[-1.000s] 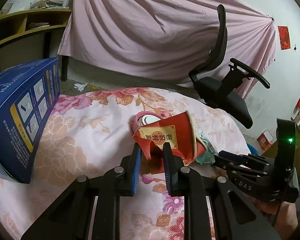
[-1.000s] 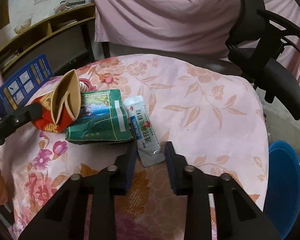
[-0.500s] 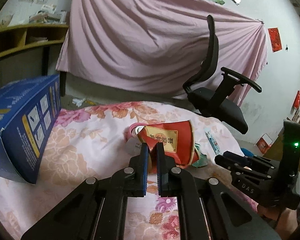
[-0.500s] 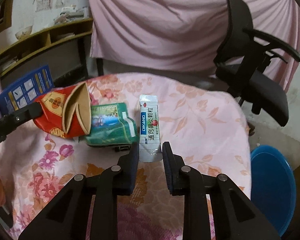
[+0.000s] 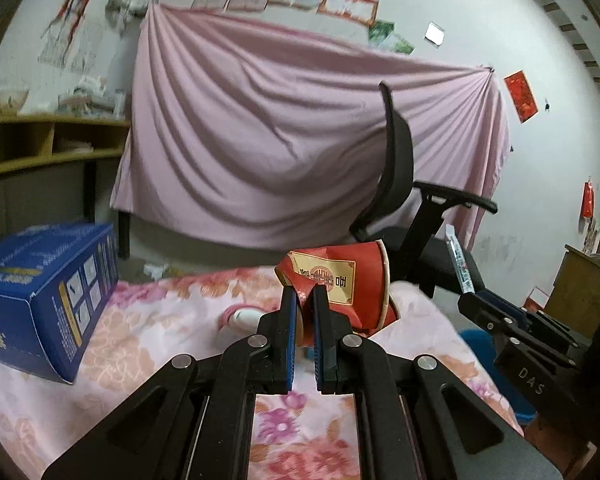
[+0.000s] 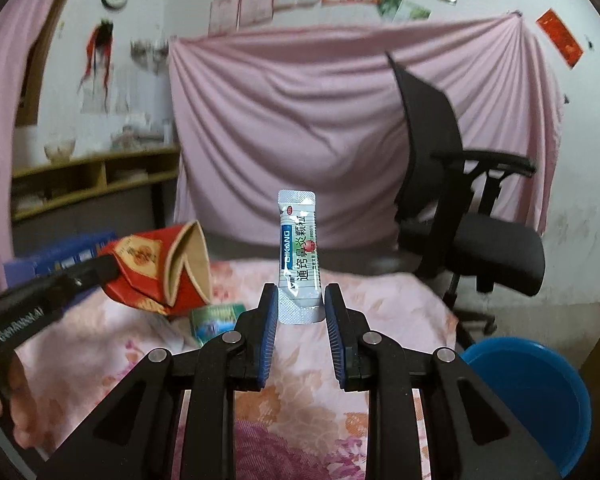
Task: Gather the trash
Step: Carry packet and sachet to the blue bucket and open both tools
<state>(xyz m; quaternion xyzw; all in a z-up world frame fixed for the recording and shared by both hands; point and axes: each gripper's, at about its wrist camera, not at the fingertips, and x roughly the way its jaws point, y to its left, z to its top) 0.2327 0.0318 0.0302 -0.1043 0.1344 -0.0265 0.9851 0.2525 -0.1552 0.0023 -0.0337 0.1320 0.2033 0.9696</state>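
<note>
Left wrist view: we find the left gripper pinching the crushed red paper cup, raised clear of the floral cloth; a blue box lies at left.

Right wrist view: the right gripper pinches 1 white sachet upright, above the cloth; a green packet lies on it.

Left tongs clamped tight on something held clear, right tongs pinching narrowly, both pointing slightly downward
</note>
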